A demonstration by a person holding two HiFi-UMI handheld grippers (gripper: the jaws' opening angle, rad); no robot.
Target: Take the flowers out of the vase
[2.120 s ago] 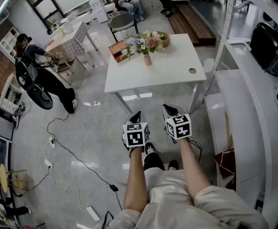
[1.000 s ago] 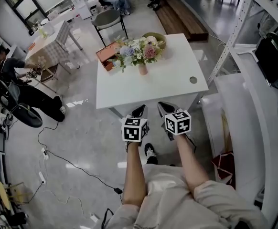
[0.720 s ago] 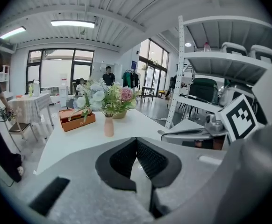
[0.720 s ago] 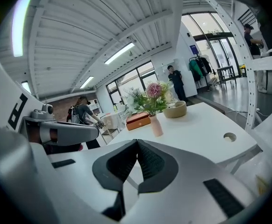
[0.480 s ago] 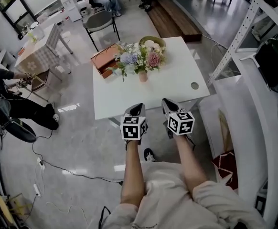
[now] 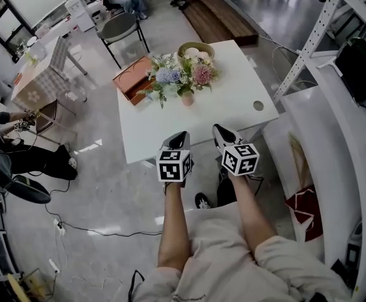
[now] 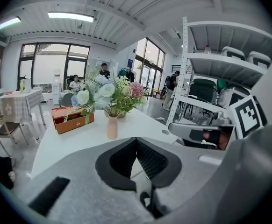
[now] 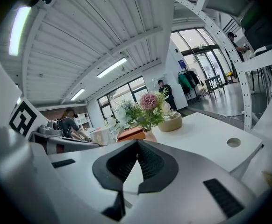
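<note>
Seen from above, the person's two bare forearms reached forward, each holding a gripper topped with a marker cube. The left claw [image 6: 182, 134] and the right claw [image 6: 217, 129] hung side by side over the near edge of the white tabletop [image 6: 233, 96]. Both claws were pressed together and empty. Each gripper's own view showed its ribbed pads meeting at the tip with nothing between them.

About two seconds before, the same claws were over the grey floor, well short of the table. The person had since walked up to it, so the tabletop now lay directly beneath the claw tips. This looked like the end of the approach. The removal itself had not begun, and the claws would need to spread before taking any stem.

Farther in, around the middle of the tabletop and well apart from both claws, a small pink vase [image 6: 188, 98] stood upright. The flowers [image 6: 180, 74], pale blue, white and pink with greenery, were all in it. An orange box [image 6: 130, 80] lay just left of the bouquet, and a round bowl [image 6: 195, 48] sat behind it at the far edge. A grey chair [image 6: 121, 27] stood beyond the table.
</note>
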